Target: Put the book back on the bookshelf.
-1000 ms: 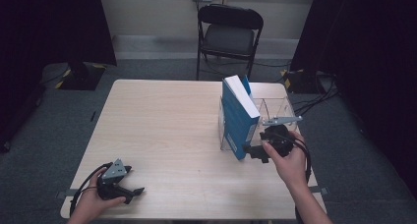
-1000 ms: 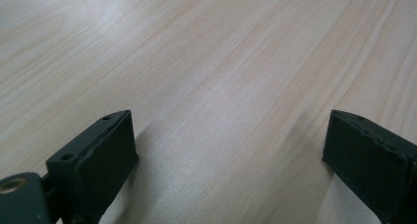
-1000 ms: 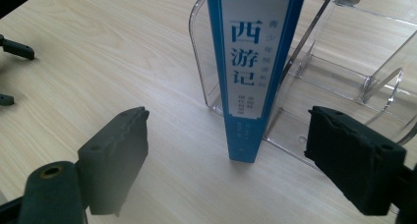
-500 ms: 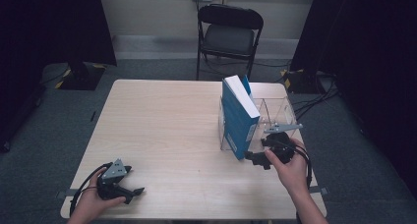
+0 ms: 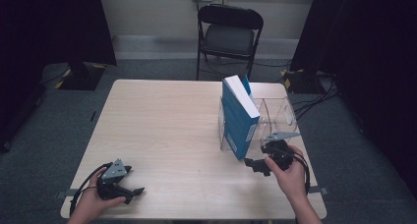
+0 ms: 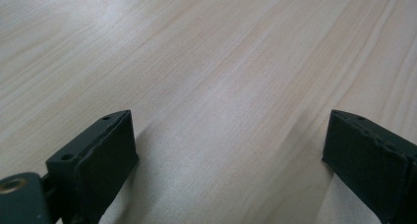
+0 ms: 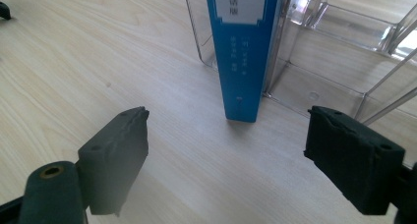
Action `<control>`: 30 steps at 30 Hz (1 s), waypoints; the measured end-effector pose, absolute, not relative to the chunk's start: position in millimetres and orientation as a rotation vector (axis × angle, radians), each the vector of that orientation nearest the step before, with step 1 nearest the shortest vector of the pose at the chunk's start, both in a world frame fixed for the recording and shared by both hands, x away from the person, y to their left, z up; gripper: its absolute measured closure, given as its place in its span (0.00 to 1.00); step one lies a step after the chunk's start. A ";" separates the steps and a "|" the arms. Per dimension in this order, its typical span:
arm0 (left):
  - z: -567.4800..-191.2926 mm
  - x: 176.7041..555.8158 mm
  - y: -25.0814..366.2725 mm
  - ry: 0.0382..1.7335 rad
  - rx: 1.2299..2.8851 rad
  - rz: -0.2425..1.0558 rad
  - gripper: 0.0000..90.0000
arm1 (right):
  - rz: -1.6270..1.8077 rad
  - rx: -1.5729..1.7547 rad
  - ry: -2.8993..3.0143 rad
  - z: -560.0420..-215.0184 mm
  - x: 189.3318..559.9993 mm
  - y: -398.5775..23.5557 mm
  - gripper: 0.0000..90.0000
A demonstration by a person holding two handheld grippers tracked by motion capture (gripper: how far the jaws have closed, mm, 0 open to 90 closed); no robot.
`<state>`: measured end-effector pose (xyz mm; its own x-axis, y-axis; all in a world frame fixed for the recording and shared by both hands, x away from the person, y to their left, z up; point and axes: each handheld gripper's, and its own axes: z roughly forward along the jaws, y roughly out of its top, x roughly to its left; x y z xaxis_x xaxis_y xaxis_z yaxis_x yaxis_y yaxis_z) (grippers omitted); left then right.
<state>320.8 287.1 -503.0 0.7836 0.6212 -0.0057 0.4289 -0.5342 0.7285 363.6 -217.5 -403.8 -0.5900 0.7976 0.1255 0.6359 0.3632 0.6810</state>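
Right gripper view: blue book [image 7: 246, 52], upright in a clear rack [image 7: 339, 32], top cut off, spine label too small to read. Right gripper [image 7: 226, 150] wide open, empty, just short of it. Left gripper [image 6: 231, 155] wide open over bare table [image 6: 206, 62].

**Black grippers, grey plates, trailing cables**

Each hand holds a black gripper, the left gripper [image 5: 129, 190] and the right gripper [image 5: 254, 164], topped by a grey three-cornered plate. Black cables loop from both. The jaws are blocky, matt black pads [image 7: 117, 150] with small screw holes and a brass-coloured fitting at the base.
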 end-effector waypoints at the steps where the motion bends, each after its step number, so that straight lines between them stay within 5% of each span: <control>1: -503.0 320.7 287.0 0.776 2.217 0.327 0.06 | 1.045 1.285 2.398 -406.5 363.5 -218.3 0.17; 30: -503.1 320.8 287.1 0.775 2.217 0.327 0.06 | 0.951 1.352 2.410 -472.0 359.9 -236.2 0.18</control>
